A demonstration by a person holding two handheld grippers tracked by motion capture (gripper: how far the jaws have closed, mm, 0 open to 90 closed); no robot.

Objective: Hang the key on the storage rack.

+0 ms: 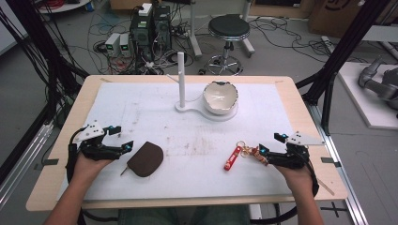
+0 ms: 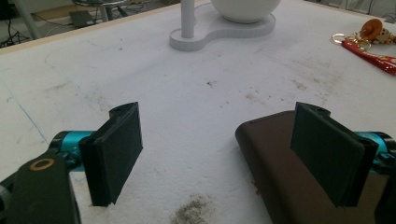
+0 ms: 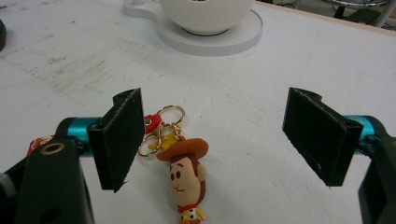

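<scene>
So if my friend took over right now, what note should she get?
Left claw: open, low over the table, one jaw over the brown pouch; nothing gripped.
Right claw: open, the keychain lying between its jaws, not gripped.
The keychain's red strap lies beside the right claw. The white stand with its bowl sits at the far middle of the table.
Done: nothing picked up yet.
Left: probably close on the keychain and the pouch; where they go is not clear.
</scene>
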